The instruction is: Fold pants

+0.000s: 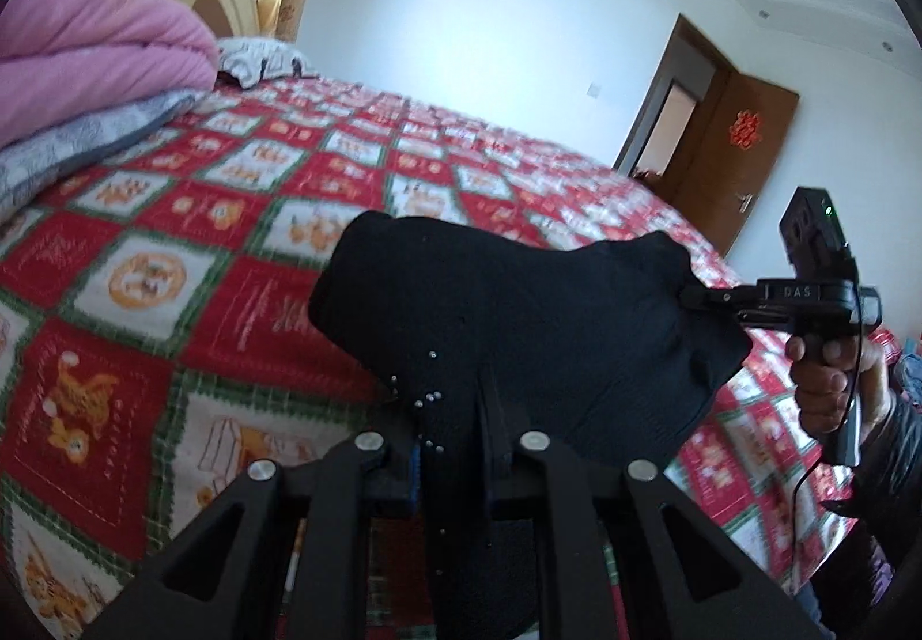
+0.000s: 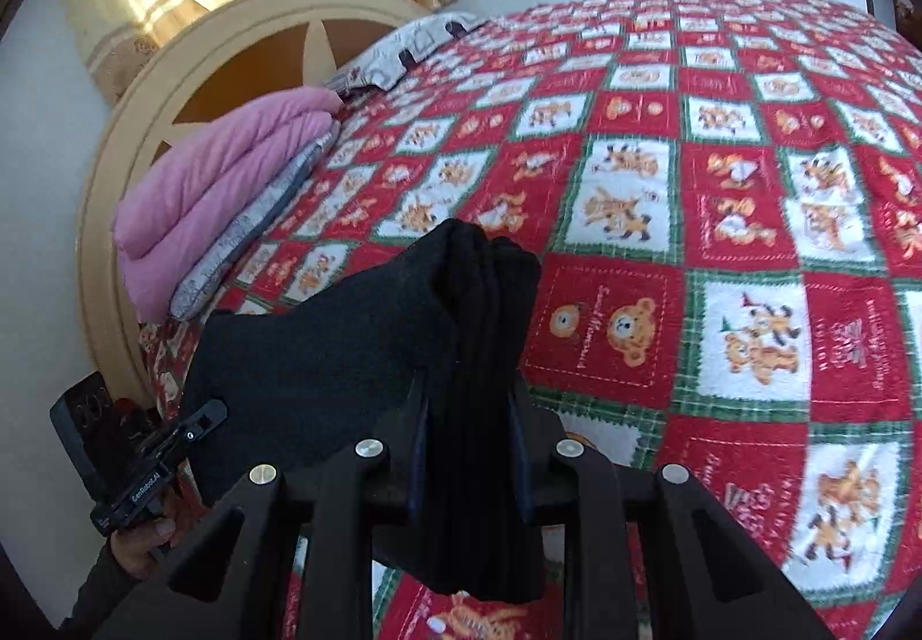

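A pair of black pants [image 1: 518,329] is held in the air above a bed covered by a red, white and green patchwork bedspread [image 1: 190,214] printed with bears. The garment is stretched between two hand-held grippers. The left gripper [image 1: 461,427] is clamped on one end of the cloth, its jaws drawn close together over a bunched fold. The right gripper [image 2: 469,409] is clamped on the other end, where several layers hang gathered between its jaws. In the left wrist view, the right gripper is seen at the right, held by a hand [image 1: 824,392].

The pants look dark, soft and knitted or fleecy, already doubled into a thick bundle that sags in the middle. A few tiny pale specks show on the fabric. The cloth is judged light and limp, not slippery, and not fragile; it will drape and droop wherever it is unsupported. The best hold is judged to be at the outer corners or edges, with all layers pinched together.

A pink folded quilt [image 2: 225,190] lies at the far left near the headboard [image 2: 173,81].
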Tool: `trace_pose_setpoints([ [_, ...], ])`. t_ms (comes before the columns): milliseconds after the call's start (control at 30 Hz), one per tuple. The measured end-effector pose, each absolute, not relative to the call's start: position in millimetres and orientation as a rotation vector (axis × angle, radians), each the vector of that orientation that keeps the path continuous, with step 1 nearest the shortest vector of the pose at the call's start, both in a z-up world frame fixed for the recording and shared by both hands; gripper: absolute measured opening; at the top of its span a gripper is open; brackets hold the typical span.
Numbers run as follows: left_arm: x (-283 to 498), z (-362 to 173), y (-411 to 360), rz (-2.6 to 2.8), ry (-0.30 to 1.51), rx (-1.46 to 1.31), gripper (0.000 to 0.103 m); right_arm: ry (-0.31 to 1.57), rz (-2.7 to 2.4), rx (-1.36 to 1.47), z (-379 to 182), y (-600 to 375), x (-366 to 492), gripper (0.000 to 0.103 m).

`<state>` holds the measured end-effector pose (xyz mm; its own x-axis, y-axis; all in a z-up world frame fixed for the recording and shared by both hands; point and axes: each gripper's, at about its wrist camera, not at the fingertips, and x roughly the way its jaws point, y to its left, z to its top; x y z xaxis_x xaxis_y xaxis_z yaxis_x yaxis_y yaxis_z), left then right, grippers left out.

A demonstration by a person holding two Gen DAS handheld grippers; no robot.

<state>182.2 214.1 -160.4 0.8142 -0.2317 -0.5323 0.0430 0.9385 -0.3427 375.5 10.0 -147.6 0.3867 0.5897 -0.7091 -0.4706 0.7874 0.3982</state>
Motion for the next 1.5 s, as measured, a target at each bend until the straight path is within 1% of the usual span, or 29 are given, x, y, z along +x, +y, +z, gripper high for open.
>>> trace_pose_setpoints([
  [33,185,-166,214,-0.128,0.616,-0.319,0.032,0.97,0.671,0.138,-153,12,379,0.025],
  [67,185,-171,214,-0.103,0.621,-0.314,0.048,0.987,0.66,0.141,-161,12,383,0.025],
  [100,185,-175,216,-0.075,0.622,-0.315,0.057,0.999,0.655,0.147,-167,11,385,0.027],
  [133,185,-176,220,-0.055,0.62,-0.325,0.074,1.015,0.646,0.164,-175,8,389,0.028],
  [167,185,-178,224,-0.036,0.623,-0.348,0.079,1.024,0.636,0.182,-180,4,392,0.031],
  [233,184,-179,227,-0.045,0.625,-0.362,0.079,1.045,0.619,0.224,-190,-3,398,0.038],
  [300,184,-178,223,-0.033,0.633,-0.331,0.081,1.048,0.607,0.244,-197,-8,400,0.048],
  [400,182,-178,221,0.014,0.639,-0.306,0.089,1.028,0.586,0.239,-197,-12,399,0.055],
  [500,180,-179,222,0.045,0.635,-0.298,0.092,1.02,0.581,0.266,-198,-21,399,0.055],
  [567,177,-179,222,0.062,0.638,-0.298,0.096,1.018,0.582,0.291,-198,-26,399,0.055],
  [667,170,-179,226,0.091,0.644,-0.293,0.1,1.016,0.577,0.315,-197,-34,398,0.055],
  [833,160,-176,230,0.125,0.655,-0.27,0.101,1.003,0.545,0.347,-193,-51,395,0.056],
  [900,155,-173,232,0.144,0.652,-0.263,0.101,0.985,0.454,0.348,-191,-62,393,0.058],
  [1000,154,-164,231,0.187,0.662,-0.235,0.101,0.987,0.421,0.459,-192,-90,388,0.058],
  [1033,150,-156,228,0.218,0.637,-0.211,0.101,0.984,0.418,0.47,-192,-95,385,0.058],
  [1233,126,-127,201,0.215,0.558,-0.203,0.101,0.916,0.423,0.44,-173,-99,336,0.058],
  [1500,93,-99,165,0.156,0.504,-0.194,0.101,0.803,0.473,0.328,-131,-70,254,0.058],
])
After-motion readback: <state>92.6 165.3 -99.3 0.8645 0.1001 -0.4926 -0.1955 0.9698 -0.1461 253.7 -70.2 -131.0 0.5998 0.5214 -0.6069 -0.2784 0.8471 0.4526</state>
